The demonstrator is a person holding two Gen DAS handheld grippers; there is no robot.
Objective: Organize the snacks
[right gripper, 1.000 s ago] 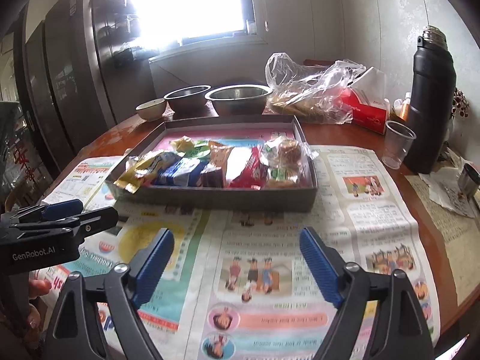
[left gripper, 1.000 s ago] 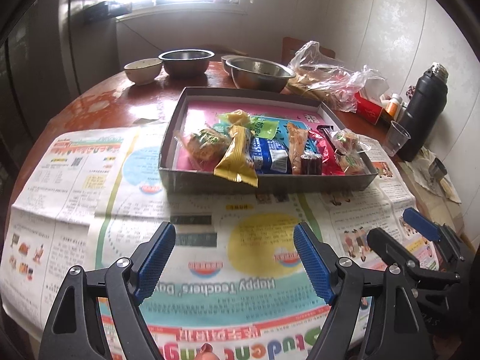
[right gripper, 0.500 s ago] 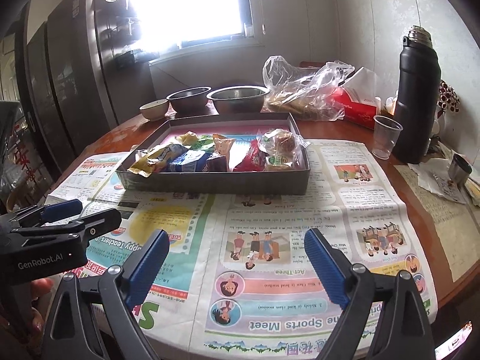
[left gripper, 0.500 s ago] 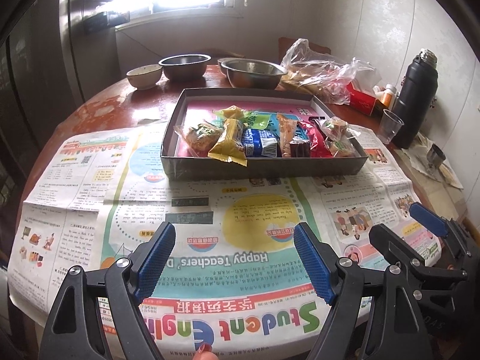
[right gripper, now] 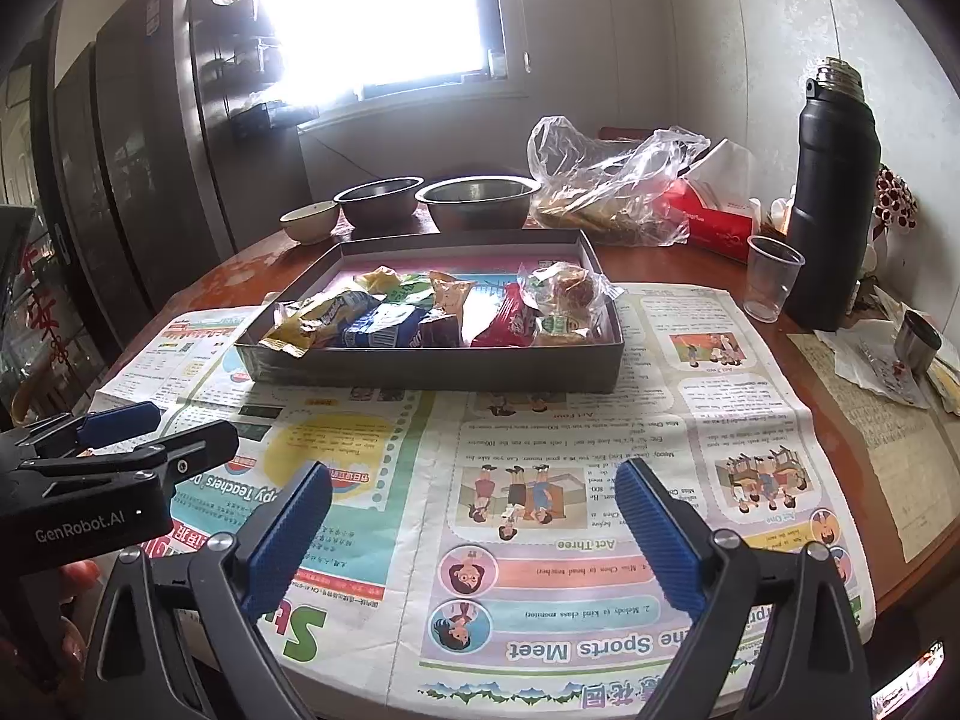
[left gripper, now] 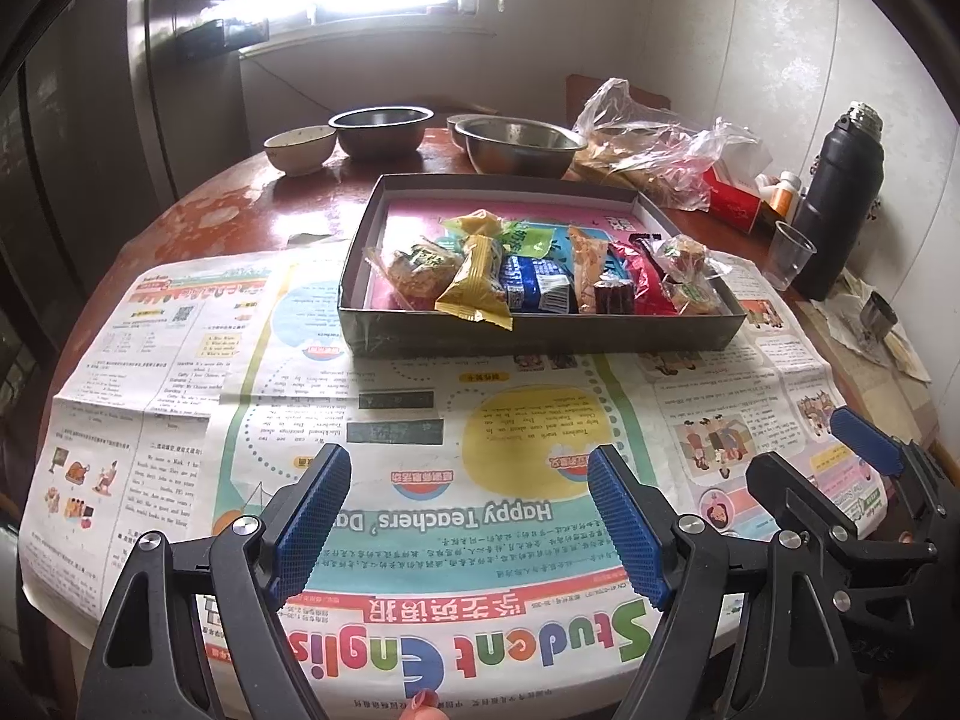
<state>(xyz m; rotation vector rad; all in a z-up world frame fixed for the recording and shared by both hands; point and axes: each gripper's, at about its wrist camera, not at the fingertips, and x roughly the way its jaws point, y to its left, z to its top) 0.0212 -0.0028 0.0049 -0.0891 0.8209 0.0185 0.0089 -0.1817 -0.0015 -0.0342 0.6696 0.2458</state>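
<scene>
A grey shallow box point(left gripper: 540, 333) point(right gripper: 432, 369) stands on the newspaper point(left gripper: 420, 468) and holds several wrapped snacks in a row: a yellow packet point(left gripper: 477, 288), a blue packet point(left gripper: 537, 291), a red packet point(left gripper: 636, 276) and clear-wrapped buns point(right gripper: 564, 294). My left gripper point(left gripper: 468, 516) is open and empty above the newspaper near the table's front edge. My right gripper point(right gripper: 474, 528) is open and empty too, to the right of the left one. Each gripper shows at the edge of the other's view.
Behind the box stand two steel bowls point(left gripper: 516, 147), a small ceramic bowl point(left gripper: 300, 147) and a plastic bag of food point(right gripper: 606, 186). On the right are a red tissue box point(right gripper: 714, 222), a clear plastic cup point(right gripper: 771, 276), a black flask point(right gripper: 831, 192) and a small metal cup point(right gripper: 915, 339).
Both grippers have drawn back from the box toward the table's front edge. The box looks farther away and more newspaper shows. Both stay open and empty.
</scene>
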